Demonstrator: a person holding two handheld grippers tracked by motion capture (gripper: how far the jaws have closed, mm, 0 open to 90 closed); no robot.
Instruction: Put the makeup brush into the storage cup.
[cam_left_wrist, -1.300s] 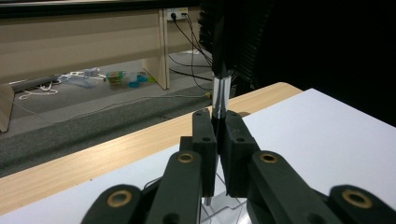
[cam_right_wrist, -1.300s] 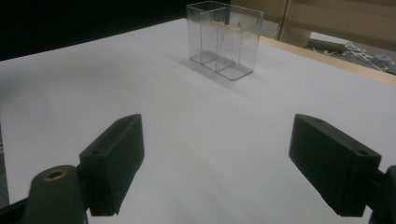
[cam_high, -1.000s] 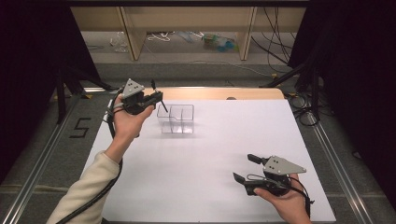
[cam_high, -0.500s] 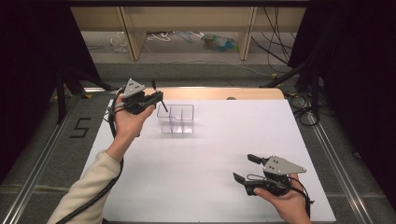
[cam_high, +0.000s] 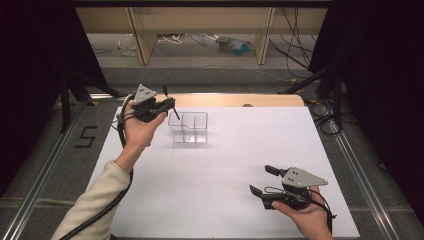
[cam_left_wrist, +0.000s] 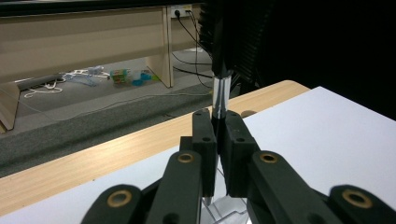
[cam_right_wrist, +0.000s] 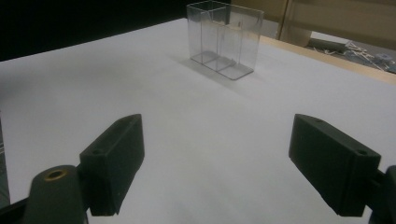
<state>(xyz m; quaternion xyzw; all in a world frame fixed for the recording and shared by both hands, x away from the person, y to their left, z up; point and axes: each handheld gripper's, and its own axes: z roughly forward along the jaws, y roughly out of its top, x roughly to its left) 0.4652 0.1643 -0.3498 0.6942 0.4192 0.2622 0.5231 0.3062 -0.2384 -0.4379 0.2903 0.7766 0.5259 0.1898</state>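
Left gripper (cam_high: 167, 104), upper left of the high view, pinches a pen (cam_left_wrist: 221, 70) mid-barrel above the clear divided holder (cam_high: 189, 127); pen looks light, stiff, smooth and slip-prone, while right gripper (cam_high: 265, 180) sits wide open, empty.

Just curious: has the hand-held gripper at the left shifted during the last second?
No. The left gripper, shut on a thin black pen, sits beside the clear plastic divided box as before.

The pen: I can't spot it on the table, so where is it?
The pen is clamped upright in the left tool, held above the table's far-left part, just left of the clear divided box in the high view.
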